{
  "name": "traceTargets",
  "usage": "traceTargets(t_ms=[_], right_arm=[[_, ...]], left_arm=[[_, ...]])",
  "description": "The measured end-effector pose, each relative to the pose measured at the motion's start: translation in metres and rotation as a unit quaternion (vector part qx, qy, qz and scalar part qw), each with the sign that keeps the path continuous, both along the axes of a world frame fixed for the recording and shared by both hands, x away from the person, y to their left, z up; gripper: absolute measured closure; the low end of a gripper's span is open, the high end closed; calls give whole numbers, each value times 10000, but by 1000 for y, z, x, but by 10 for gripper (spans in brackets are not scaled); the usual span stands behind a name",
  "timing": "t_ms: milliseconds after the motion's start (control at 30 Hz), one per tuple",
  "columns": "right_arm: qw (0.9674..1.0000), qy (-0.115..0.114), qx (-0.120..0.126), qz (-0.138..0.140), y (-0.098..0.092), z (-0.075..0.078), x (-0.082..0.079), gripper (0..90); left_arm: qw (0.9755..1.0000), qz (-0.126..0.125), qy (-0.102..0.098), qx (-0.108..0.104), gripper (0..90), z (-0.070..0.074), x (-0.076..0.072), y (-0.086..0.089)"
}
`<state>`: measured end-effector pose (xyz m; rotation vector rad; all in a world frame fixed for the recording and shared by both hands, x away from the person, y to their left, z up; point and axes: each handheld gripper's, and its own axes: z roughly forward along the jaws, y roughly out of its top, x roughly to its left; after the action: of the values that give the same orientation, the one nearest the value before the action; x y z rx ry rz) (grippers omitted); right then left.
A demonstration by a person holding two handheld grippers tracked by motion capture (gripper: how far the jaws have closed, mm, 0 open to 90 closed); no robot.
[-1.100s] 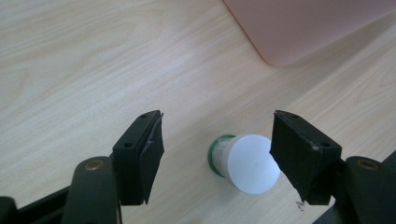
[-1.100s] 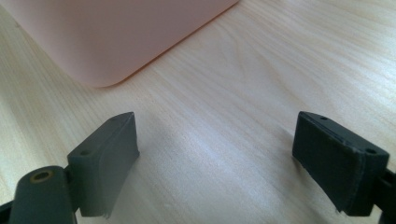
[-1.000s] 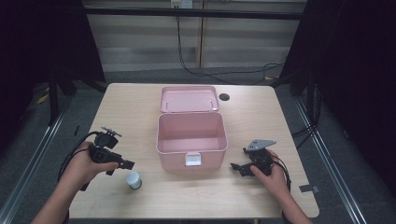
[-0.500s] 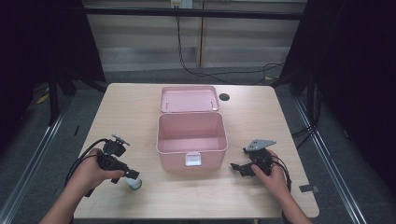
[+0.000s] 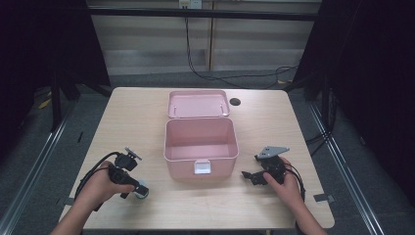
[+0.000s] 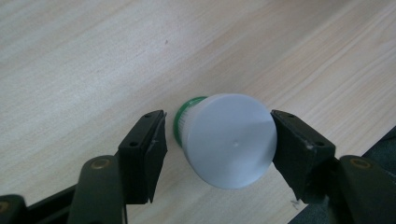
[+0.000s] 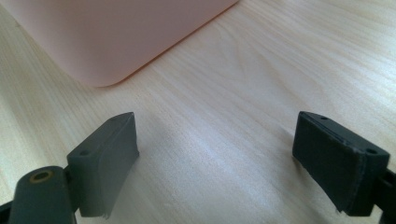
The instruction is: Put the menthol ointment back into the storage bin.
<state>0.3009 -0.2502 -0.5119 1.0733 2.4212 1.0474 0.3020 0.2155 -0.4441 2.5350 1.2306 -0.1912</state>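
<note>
Small white container (image 6: 227,140) with a green base stands on the wooden table (image 5: 303,122), near the front left corner, well apart from the pink box (image 5: 200,147) to its right. In the high view the container (image 5: 141,190) is mostly covered by the left gripper (image 5: 137,188), so just a pale round bit shows beside the person's left hand (image 5: 100,183).

In the left gripper view the container sits between the two black jaws of the left gripper (image 6: 217,142). Right jaw looks to be touching the container's side, or very nearly; left jaw has a clear gap to it, w/ bare table showing between. The jaws have just been closing a little, w/ the container between them, but they are not yet pressing on it from both sides, so it is not pinched. Container leans a bit toward the camera in this view; its flat white top faces up.

Right gripper (image 5: 252,177) rests low over the table just beside the box's front right corner, held by the right hand (image 5: 286,183). In the right gripper view its jaws are spread wide w/ nothing between, only table, and a rounded corner of the pink box (image 7: 107,42) is ahead at upper left.

Box is open, lid (image 5: 198,104) folded back flat behind it, inside looks empty. A dark round hole (image 5: 235,102) is in the table near the lid.
</note>
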Motion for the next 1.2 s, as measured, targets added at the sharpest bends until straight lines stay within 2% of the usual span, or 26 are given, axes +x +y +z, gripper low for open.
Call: traceTargets(t_ms=[67,133,167,233,333,567,700,767,1100,1200], right_arm=[[10000,0,1,1,0,0,0,134],[10000,1,3,1,0,0,0,134],[10000,-1,1,1,0,0,0,134],[10000,0,1,1,0,0,0,134],[10000,4,-1,-3,0,0,0,134],[10000,7,-3,-7,0,0,0,134],[10000,-1,-14,-19,0,0,0,133],[10000,1,-16,-20,0,0,0,133],[10000,2,-4,-21,0,0,0,133],[10000,3,1,-23,1,0,0,133]], left_arm=[[10000,-6,-10,13,386,-1,0,-1],[10000,33,16,-26,474,-1,0,-2],[10000,-38,-44,51,482,1,0,-3],[9999,6,-36,111,500,5,2,-3],[9999,113,44,53,501,9,5,-3],[9998,24,156,76,503,18,10,-7],[9999,15,142,68,503,24,12,-8],[9998,-2,153,117,503,31,14,-10],[9998,-84,138,71,503,57,22,-16],[9998,-101,143,89,503,61,23,-16]])
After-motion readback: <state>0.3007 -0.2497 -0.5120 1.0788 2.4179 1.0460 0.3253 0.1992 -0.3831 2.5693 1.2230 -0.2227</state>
